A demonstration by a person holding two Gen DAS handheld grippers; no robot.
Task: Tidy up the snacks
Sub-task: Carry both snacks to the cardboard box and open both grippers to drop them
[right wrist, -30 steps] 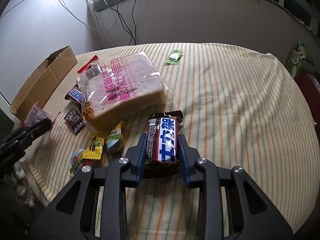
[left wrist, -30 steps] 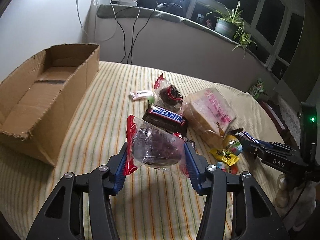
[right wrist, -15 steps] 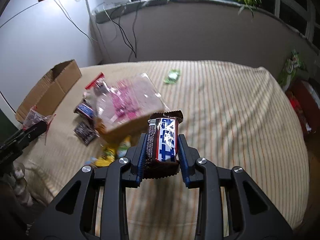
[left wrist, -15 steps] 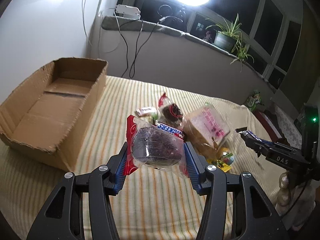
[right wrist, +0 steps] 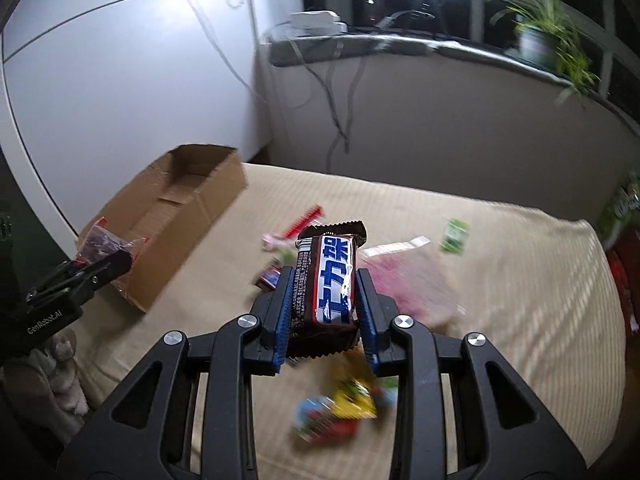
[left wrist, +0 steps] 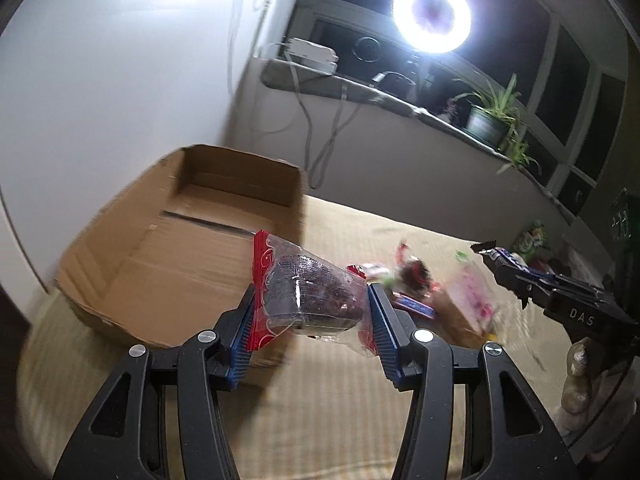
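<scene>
Striped tablecloth (right wrist: 500, 280), cardboard box (left wrist: 168, 248) waiting; left gripper (left wrist: 312, 308) clamps a clear-wrapped dark cake (left wrist: 316, 296), right gripper (right wrist: 324, 296) squeezes a chocolate bar (right wrist: 330, 280); blurred snacks (right wrist: 340, 412), candies perhaps.

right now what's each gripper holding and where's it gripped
The left gripper clamps a clear, red-edged packet of dark cake by its two side ends. The right gripper pinches a Snickers bar across its long sides, at the lower half.
</scene>
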